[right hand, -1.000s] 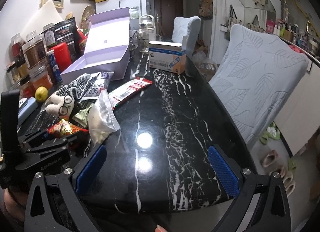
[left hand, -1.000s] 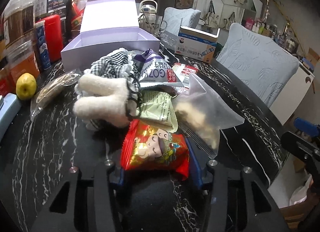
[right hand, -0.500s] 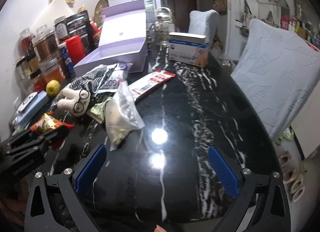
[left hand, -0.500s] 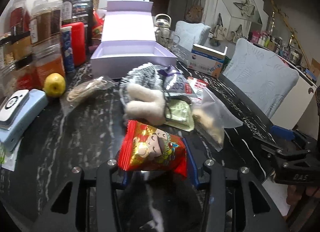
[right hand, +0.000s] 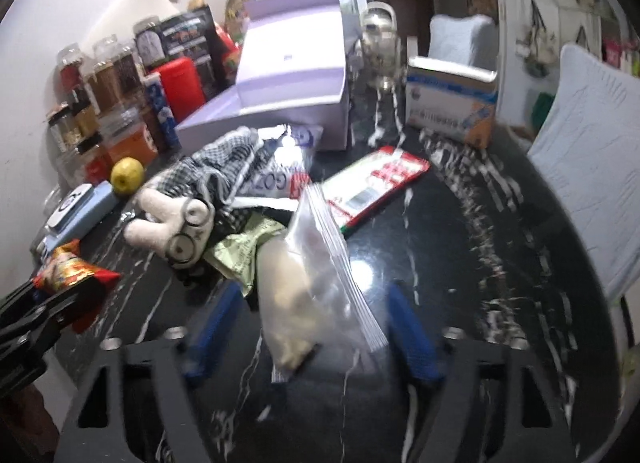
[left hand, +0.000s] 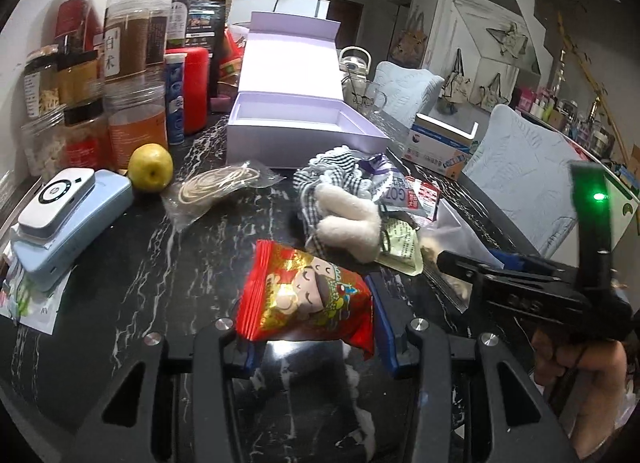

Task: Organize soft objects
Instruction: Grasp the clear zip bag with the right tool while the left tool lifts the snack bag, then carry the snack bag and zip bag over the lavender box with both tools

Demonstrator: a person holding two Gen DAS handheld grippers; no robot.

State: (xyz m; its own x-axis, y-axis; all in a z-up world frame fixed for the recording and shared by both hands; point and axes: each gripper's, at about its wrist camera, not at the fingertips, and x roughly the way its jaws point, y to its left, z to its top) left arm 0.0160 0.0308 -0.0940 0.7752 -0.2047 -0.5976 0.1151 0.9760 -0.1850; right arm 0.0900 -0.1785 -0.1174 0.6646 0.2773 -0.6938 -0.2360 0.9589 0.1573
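Note:
My left gripper (left hand: 314, 329) is shut on a red snack packet (left hand: 308, 295) and holds it just above the black marble table (left hand: 132, 287). In the right wrist view the same packet (right hand: 72, 271) sits at the far left. My right gripper (right hand: 312, 337) is low over the table with its jaws closing. A clear zip bag (right hand: 308, 283) of pale pieces lies between its blue pads, which do not press on it. Behind the bag lie a white plush toy (right hand: 176, 223) in checked cloth, a green packet (right hand: 240, 251) and a red-and-white packet (right hand: 376, 183). An open lavender box (left hand: 296, 131) stands further back.
Jars and bottles (left hand: 132, 75) crowd the back left, with a yellow fruit (left hand: 150, 167), a pale blue device (left hand: 68, 215) and a bagged coil of cord (left hand: 216, 187) in front. A white-and-blue carton (right hand: 448, 103) stands back right. A padded chair (right hand: 592, 151) flanks the table's right edge.
My left gripper drew back from the pile with the red packet in it. My right gripper swung left and down onto the zip bag, and its jaws narrowed around it.

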